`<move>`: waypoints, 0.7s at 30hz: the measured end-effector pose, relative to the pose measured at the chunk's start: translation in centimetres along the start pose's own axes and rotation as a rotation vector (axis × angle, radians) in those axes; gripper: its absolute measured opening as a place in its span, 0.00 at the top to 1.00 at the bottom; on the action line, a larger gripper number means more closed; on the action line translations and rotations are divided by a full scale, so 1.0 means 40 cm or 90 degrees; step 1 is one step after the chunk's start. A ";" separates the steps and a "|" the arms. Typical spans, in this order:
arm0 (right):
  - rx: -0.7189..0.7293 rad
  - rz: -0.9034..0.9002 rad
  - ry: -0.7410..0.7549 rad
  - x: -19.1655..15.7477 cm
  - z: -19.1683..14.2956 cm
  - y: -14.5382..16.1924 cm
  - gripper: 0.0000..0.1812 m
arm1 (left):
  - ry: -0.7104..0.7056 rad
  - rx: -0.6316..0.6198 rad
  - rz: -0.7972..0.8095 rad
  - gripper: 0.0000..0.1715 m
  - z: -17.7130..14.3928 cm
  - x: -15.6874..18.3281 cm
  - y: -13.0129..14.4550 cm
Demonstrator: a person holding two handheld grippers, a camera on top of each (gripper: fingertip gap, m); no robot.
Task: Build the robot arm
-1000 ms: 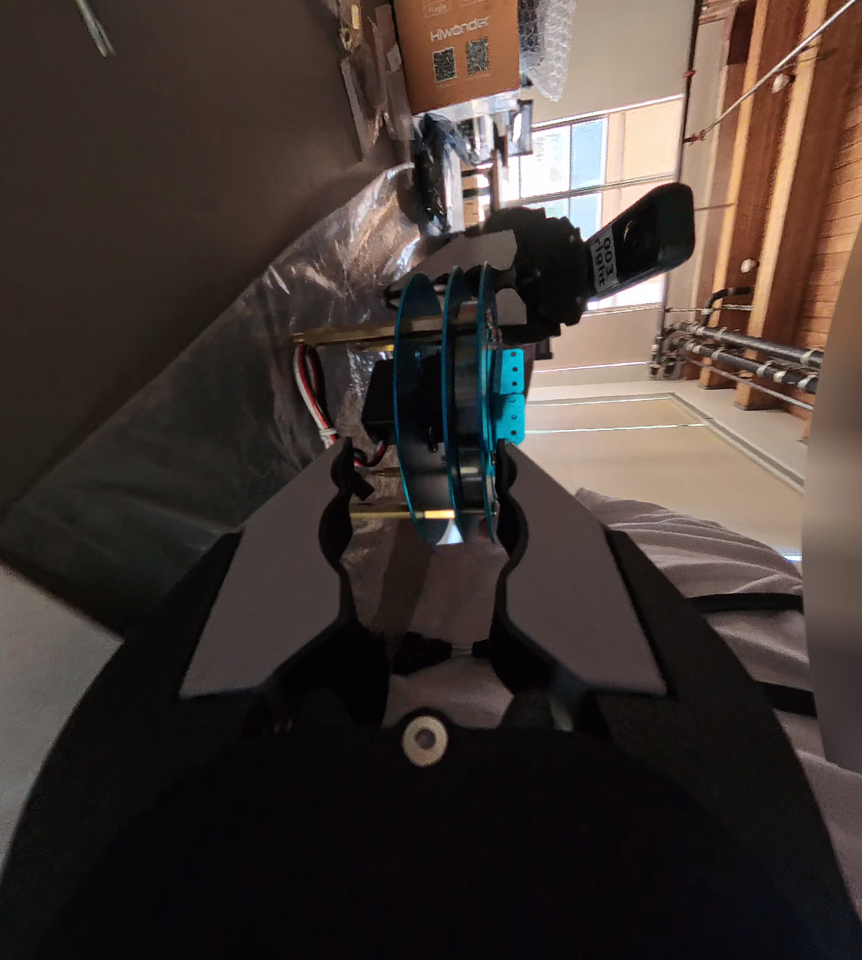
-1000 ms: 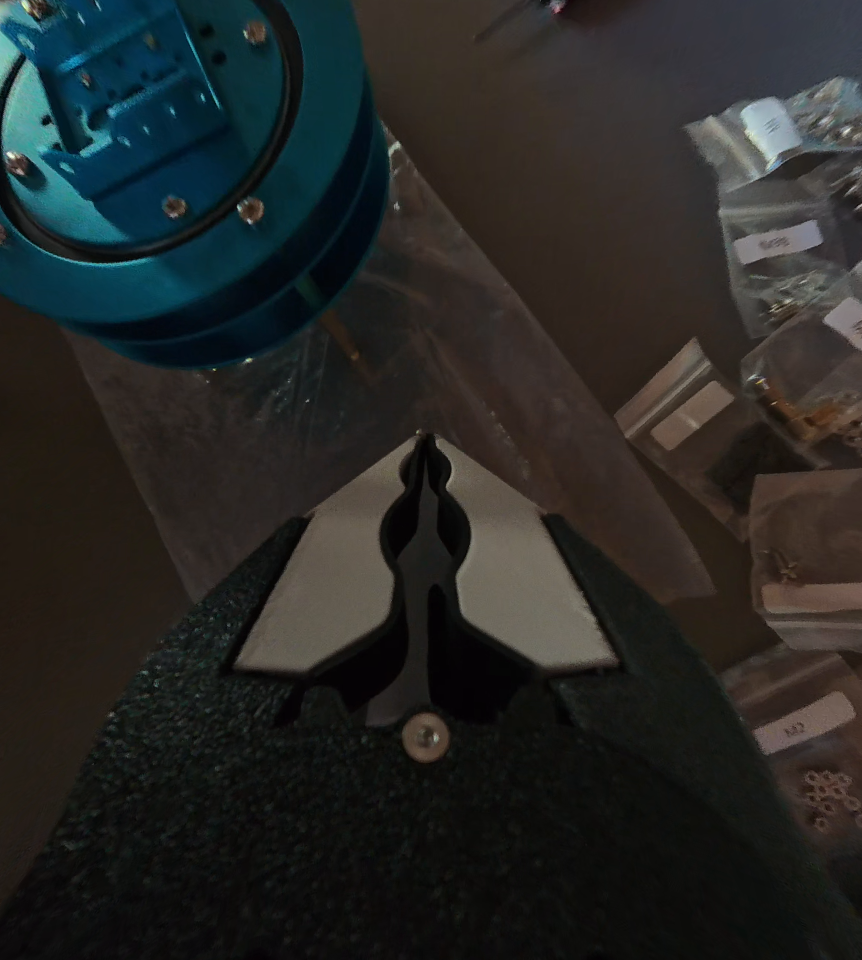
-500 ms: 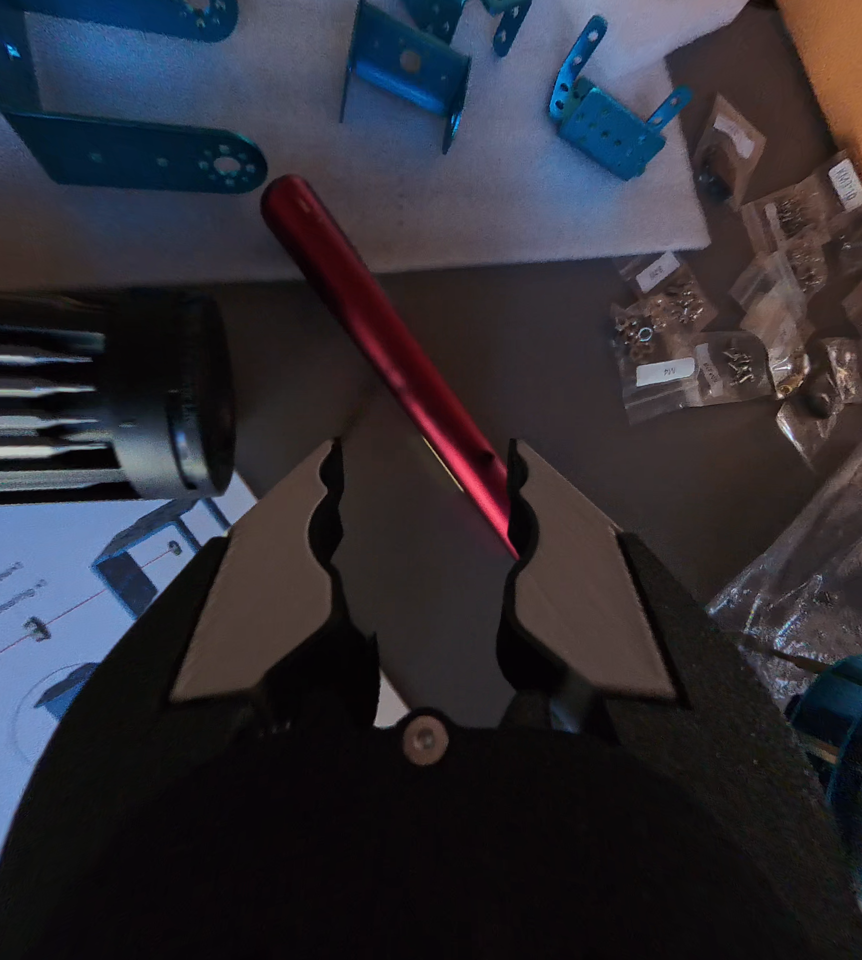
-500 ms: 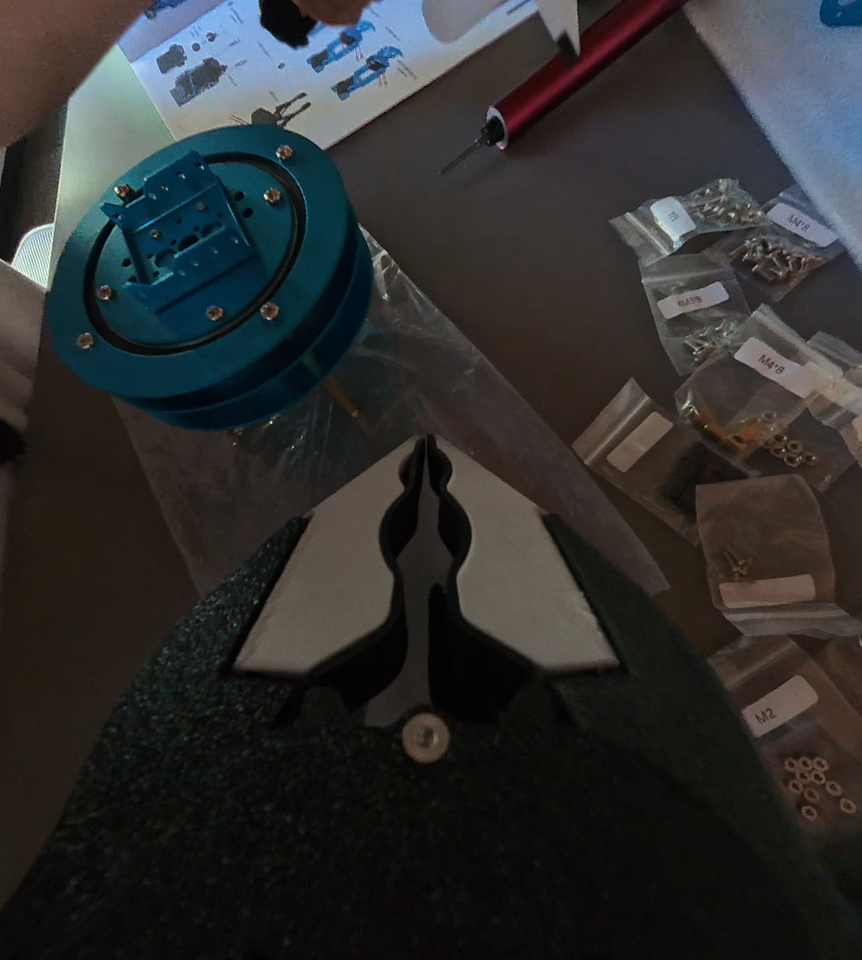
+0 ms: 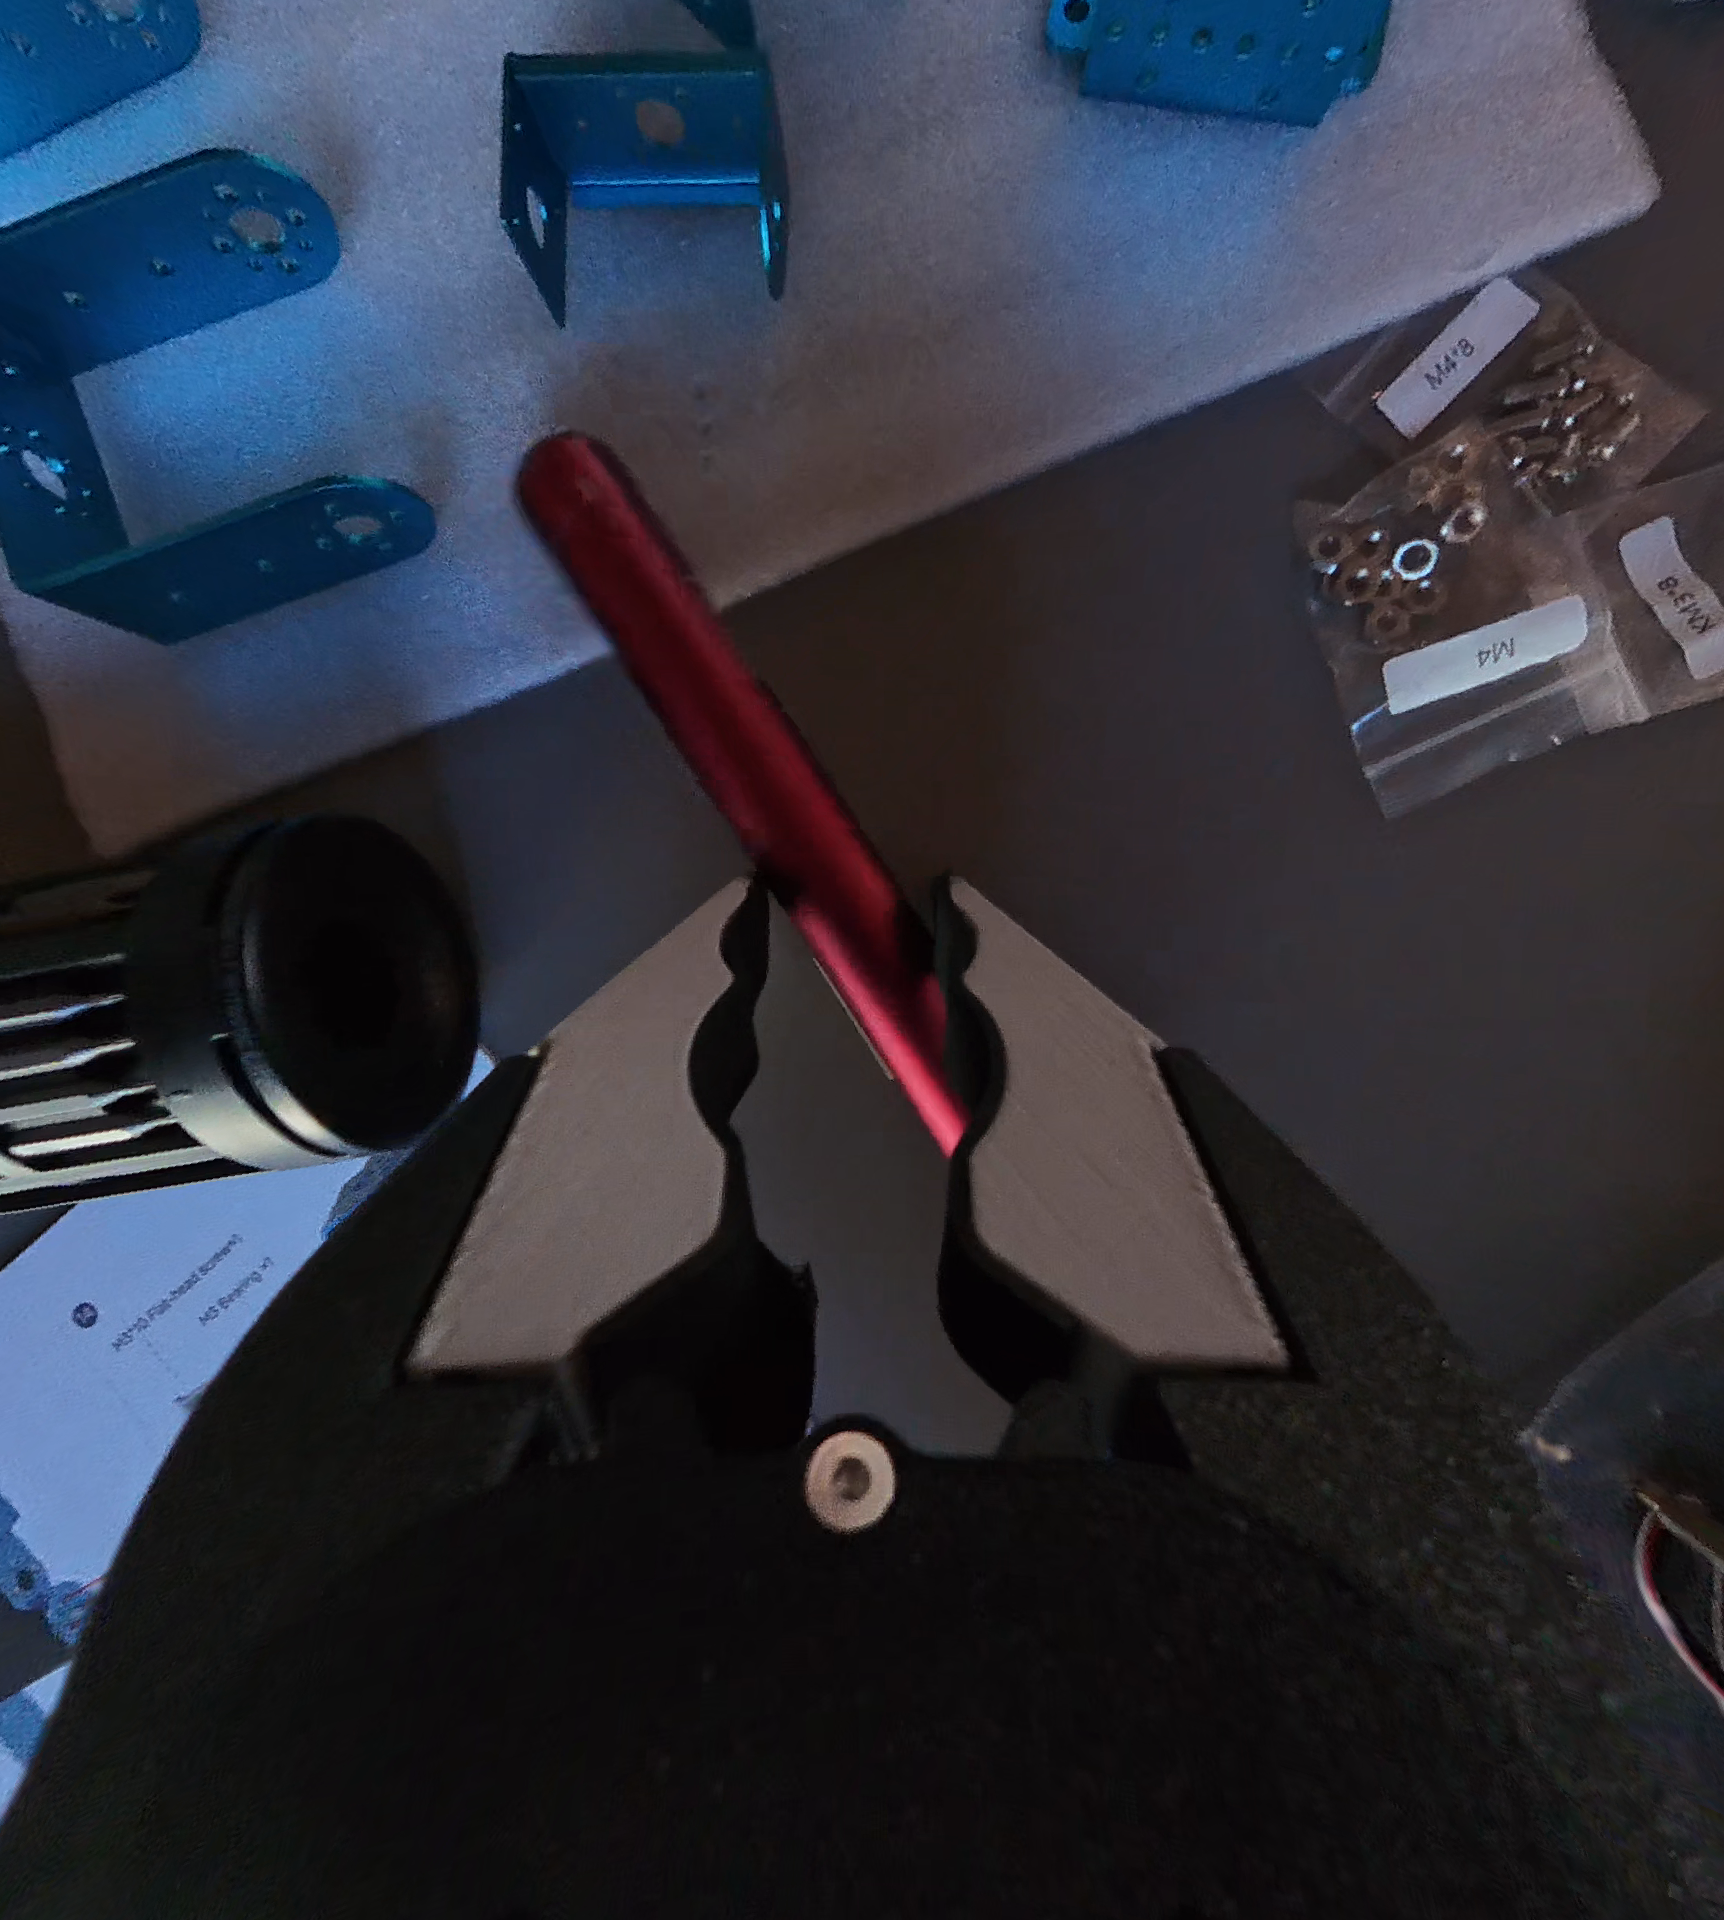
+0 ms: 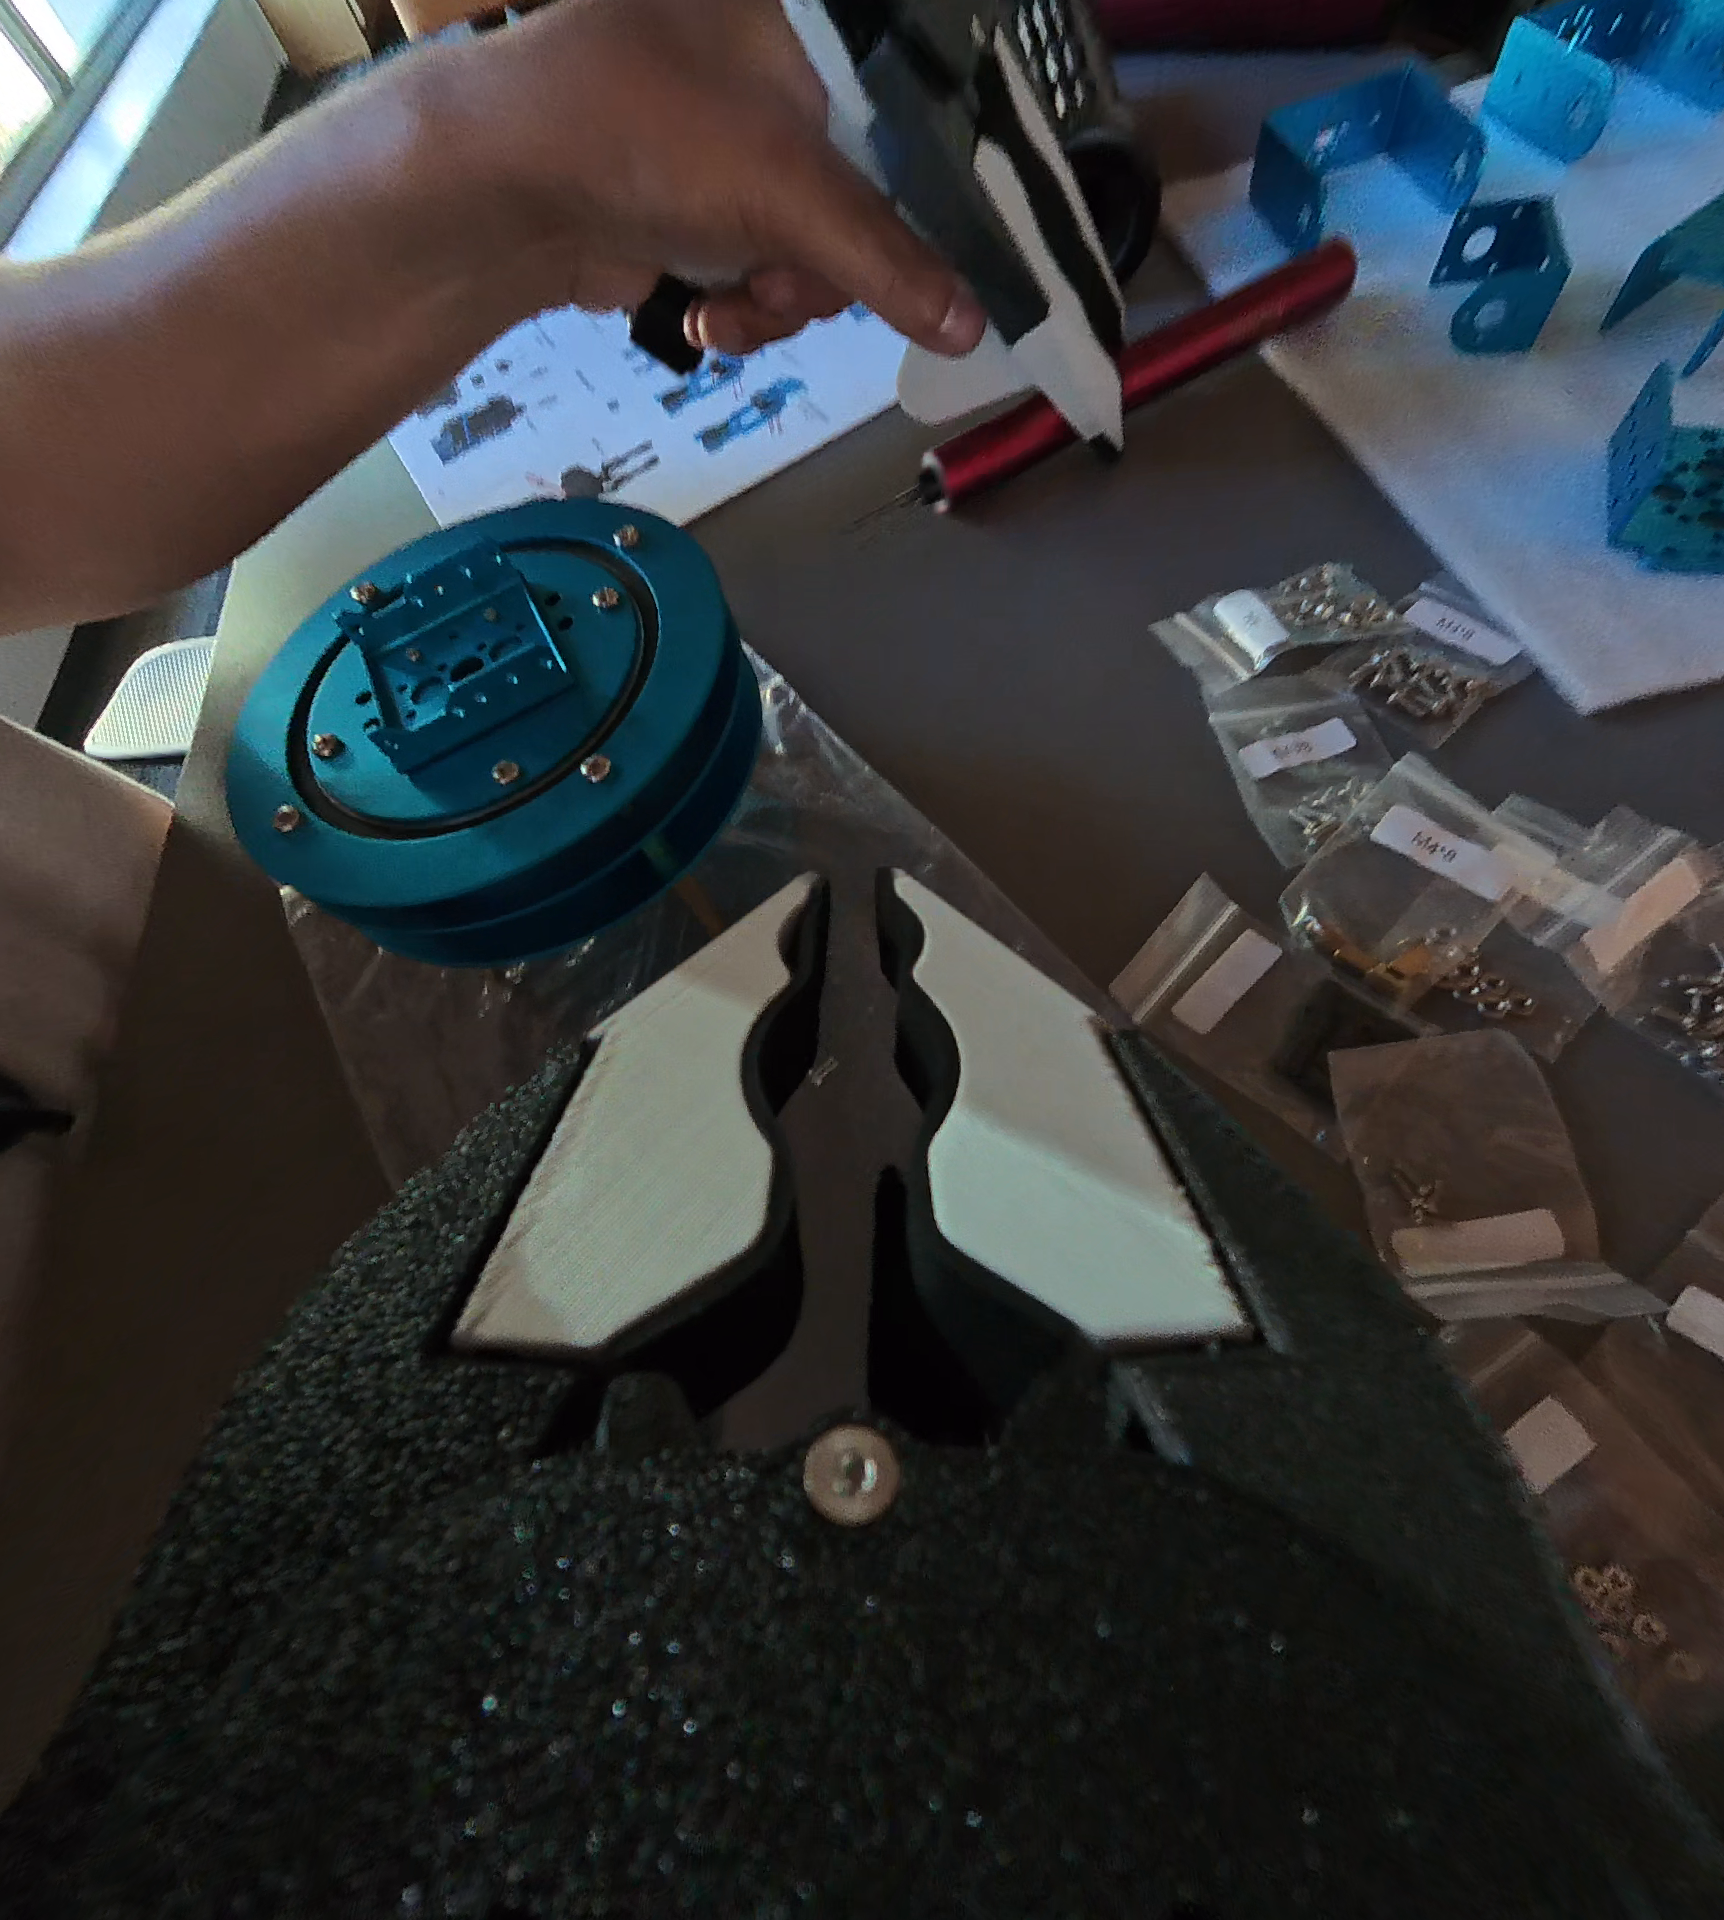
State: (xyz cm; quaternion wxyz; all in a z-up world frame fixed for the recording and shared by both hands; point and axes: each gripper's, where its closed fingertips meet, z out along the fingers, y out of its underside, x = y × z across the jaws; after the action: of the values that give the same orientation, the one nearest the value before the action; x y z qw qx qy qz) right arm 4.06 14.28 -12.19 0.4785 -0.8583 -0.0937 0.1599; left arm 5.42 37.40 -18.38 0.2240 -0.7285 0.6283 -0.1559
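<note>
Red screwdriver [image 5: 733,748] lying diagonally (handle on white foam), between left gripper [image 5: 850,904] fingers

Right claw [image 6: 853,894], slightly parted and empty, hovers beside the round blue base [image 6: 489,748] on plastic.

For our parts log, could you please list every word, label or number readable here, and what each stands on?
I cannot copy writing out; here is where it stands.
White labels on the clear hardware bags: legible.
Instruction sheet at lower left: small print, mostly blurred.
</note>
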 end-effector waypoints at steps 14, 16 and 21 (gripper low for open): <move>0.182 0.219 -0.155 0.027 0.018 -0.164 0.71 | 0.469 0.227 -0.001 0.89 -0.235 0.162 -0.070; 0.209 0.228 -0.169 0.035 0.011 -0.220 0.71 | 0.552 0.269 0.042 0.89 -0.310 0.224 -0.104; 0.279 0.198 -0.185 0.031 -0.033 -0.347 0.73 | 0.649 0.304 0.190 0.90 -0.439 0.387 -0.149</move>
State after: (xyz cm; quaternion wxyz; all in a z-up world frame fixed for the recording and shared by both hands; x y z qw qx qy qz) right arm 5.59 20.93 0.05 0.6034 -0.7071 0.0081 0.3686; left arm 4.02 20.50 -1.15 0.0712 -0.3945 0.6999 -0.5912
